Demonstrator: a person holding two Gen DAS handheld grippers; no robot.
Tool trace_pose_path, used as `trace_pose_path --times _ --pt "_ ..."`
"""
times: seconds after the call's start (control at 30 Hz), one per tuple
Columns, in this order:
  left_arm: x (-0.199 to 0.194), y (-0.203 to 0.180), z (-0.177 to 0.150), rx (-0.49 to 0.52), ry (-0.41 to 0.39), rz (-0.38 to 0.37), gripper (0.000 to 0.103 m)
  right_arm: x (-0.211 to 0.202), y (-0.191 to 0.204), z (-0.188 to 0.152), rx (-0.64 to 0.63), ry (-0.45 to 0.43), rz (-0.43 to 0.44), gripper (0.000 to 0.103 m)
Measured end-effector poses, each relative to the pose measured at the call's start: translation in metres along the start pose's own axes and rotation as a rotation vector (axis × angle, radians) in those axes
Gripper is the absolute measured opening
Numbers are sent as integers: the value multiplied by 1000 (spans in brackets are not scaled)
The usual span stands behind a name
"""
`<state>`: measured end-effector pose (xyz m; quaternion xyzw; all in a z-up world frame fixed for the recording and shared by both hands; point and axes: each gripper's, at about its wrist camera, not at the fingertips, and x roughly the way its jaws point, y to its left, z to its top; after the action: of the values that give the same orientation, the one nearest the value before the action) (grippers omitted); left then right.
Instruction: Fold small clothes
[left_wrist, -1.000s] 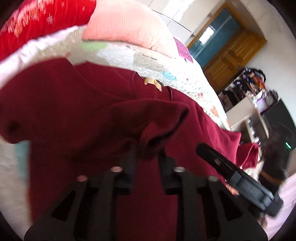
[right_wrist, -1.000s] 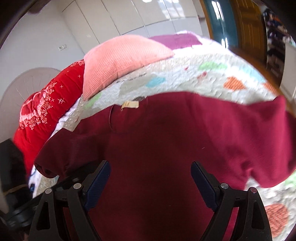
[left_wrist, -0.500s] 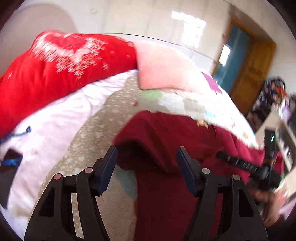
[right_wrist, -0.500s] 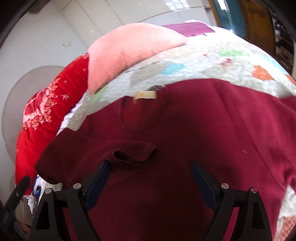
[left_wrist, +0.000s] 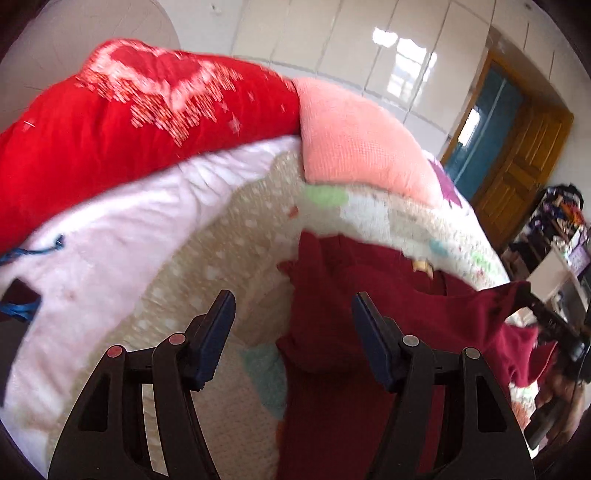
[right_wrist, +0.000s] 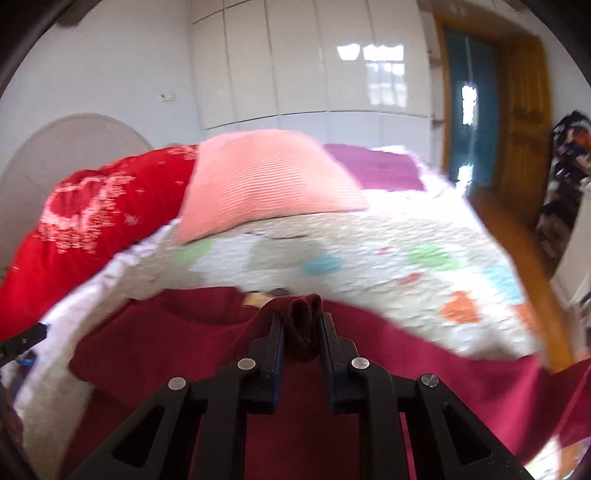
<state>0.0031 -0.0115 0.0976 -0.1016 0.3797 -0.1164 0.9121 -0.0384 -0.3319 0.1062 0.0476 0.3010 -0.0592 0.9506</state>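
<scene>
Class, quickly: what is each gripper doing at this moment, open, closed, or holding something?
Left gripper: open, jaws wide apart, holding nothing.
Right gripper: closed on a bunched fold of the dark red knitted garment.

Maroon top (right_wrist: 369, 398), partly folded, on bed

Up at the bed's head, a red quilt (right_wrist: 88, 229) bunches beside a pink pillow (right_wrist: 266, 184); the spotted bedspread (right_wrist: 369, 266) covers the rest, wooden door (right_wrist: 524, 122) beyond.

Both wrist views low over, seemingly, one quilted bed (left_wrist: 388, 221).
</scene>
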Motion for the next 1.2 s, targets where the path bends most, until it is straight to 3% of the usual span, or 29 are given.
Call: trace_pose_path --times 0.1,0.17,0.23,0.3,0.37,0.5,0.63,0.7,0.83,0.97,1.03,1.1,1.13,1.2 --pt "17 -16 -9 28 45 -16 66 12 -27 -11 24 55 -85 16" --pt "29 -28 -14 66 76 -7 66 28 -39 -25 14 158 -120 16" --pt "41 -39 -19 118 108 12 66 32 -51 -35 11 216 -180 25" --pt "48 -42 -21 151 111 62 66 17 -61 -38 42 178 -193 45" --pt "56 -37 -23 158 128 105 66 -2 -70 -35 87 124 -198 49" --pt "60 -16 -27 76 149 89 66 -16 -45 -14 63 74 -40 49" --pt "61 -6 -32 50 159 86 66 16 37 3 -99 97 222 49" --pt "62 -3 -32 41 163 80 66 40 74 3 -182 122 300 49" --pt "64 1 -33 18 169 54 66 95 140 -5 -355 200 340 49" --pt "67 4 -34 0 172 33 66 131 162 -10 -442 231 332 49" --pt "68 7 -34 -10 172 22 66 142 165 -11 -446 263 357 45" --pt "69 8 -34 -18 171 14 66 145 164 -16 -442 286 419 16" --pt "68 8 -33 -20 170 12 66 141 166 -16 -453 276 408 8" --pt "69 8 -33 -20 169 12 66 134 164 -11 -447 256 395 3"
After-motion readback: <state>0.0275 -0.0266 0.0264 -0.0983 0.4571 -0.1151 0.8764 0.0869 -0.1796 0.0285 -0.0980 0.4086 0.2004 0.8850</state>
